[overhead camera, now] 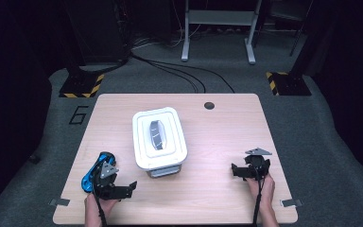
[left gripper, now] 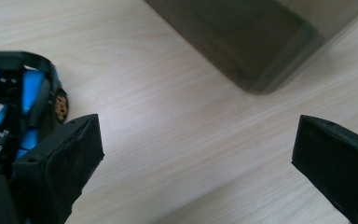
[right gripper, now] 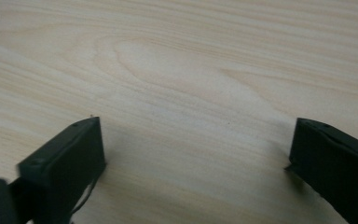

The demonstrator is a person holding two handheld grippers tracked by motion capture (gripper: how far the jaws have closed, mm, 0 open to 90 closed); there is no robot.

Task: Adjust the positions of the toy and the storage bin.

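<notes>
Toy car, blue and black, lies on counter at near left, just beside left tool. Left tool: jaws wide, nothing between them, bare wood below; in left gripper view car sits just beside one jaw. Storage box with white lid stands mid-counter, near car; its grey corner appears ahead of left tool. Right tool: near right of counter, well apart from box, jaws wide, empty, over bare wood.
</notes>
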